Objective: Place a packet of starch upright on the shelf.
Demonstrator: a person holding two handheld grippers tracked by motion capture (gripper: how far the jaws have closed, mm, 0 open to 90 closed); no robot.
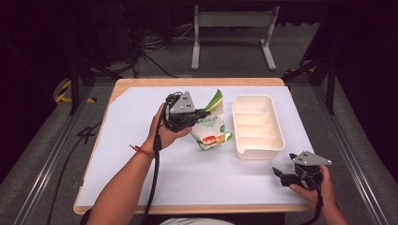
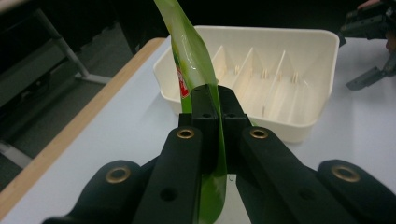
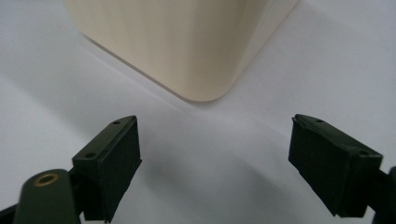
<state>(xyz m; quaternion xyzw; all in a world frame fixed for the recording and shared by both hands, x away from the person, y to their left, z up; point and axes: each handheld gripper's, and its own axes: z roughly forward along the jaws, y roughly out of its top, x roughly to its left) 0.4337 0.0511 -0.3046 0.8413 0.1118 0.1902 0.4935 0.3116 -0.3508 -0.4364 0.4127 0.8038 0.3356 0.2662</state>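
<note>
Left tool (image 1: 202,114), mid-tabletop, pinching the green top seam of a glossy green-and-white snack pouch (image 1: 210,126) just beside the cream plastic divided tray (image 1: 258,149); right tool (image 1: 280,175), jaws spread, low near the tabletop's (image 1: 141,178) front right corner; left gripper view shows the tray's compartments.

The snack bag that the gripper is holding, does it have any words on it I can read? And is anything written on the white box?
Snack bag: it carries print and a red patch, all too small and blurred to read in the high view; the left gripper view shows a red mark on its green edge, also unreadable.
White box: plain, no writing.
Floor mark left of the table: reads "4".
</note>
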